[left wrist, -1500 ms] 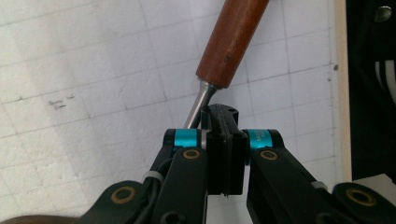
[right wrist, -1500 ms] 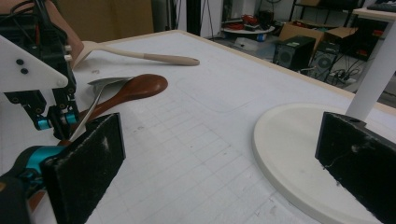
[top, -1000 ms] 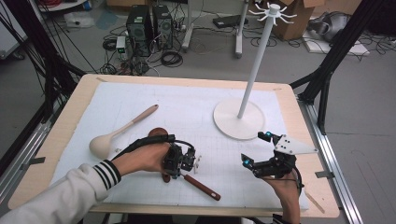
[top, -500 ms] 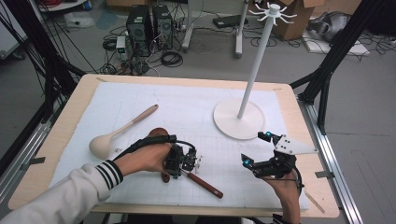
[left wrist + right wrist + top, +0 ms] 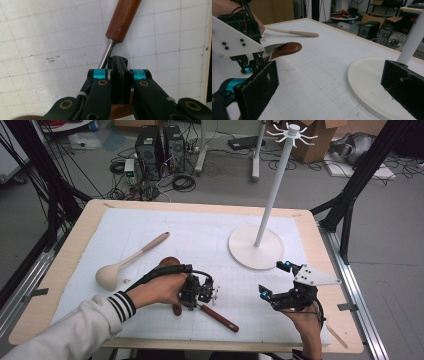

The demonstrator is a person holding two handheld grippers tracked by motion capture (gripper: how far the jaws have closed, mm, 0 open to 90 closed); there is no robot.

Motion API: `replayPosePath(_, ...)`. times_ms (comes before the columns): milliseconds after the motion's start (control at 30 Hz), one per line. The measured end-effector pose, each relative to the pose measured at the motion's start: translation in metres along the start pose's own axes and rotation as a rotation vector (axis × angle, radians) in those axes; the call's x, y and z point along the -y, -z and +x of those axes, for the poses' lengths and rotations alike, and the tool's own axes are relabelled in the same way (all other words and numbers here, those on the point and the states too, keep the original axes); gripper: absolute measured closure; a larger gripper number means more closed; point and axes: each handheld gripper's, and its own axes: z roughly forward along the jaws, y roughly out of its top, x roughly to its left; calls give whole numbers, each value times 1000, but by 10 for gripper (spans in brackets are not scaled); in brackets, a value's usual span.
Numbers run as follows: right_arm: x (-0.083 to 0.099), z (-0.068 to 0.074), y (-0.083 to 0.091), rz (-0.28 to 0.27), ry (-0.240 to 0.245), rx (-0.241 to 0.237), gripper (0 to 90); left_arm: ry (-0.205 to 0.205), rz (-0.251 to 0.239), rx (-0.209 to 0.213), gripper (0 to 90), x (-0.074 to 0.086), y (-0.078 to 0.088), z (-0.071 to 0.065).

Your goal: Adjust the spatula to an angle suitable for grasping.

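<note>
My left gripper [image 5: 212, 292] rests low on the white gridded mat, jaws shut with the pads together [image 5: 119, 62]. A utensil's steel shank [image 5: 106, 53] runs in under its tips, and I cannot tell if it is pinched. The utensil's red-brown handle [image 5: 220, 319] [image 5: 123, 20] lies on the mat toward the front edge. Under that hand lies a dark wooden spoon [image 5: 169, 262] [image 5: 289, 47]. My right gripper [image 5: 277, 280] [image 5: 332, 87] hovers at the front right, open and holding nothing, aimed at the left gripper [image 5: 249, 66].
A pale wooden spoon [image 5: 130, 260] [image 5: 294, 32] lies at the left of the mat. A white hanger stand with a round base [image 5: 255, 252] [image 5: 372, 82] and a tall pole [image 5: 275, 185] rises just beyond the right gripper. Computers and cables sit on the floor behind.
</note>
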Motion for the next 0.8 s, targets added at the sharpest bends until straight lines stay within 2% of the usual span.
replayPosePath(67,0,0,0,0,-1,0,5,2,7,9,895,-1,1,1)
replayPosePath(267,0,0,0,2,-3,0,5,6,-2,-5,896,-1,1,1)
replayPosePath(467,0,0,0,2,-3,0,5,3,10,-15,895,-2,2,2)
replayPosePath(800,0,0,0,1,-2,0,5,34,8,-54,896,-1,2,9)
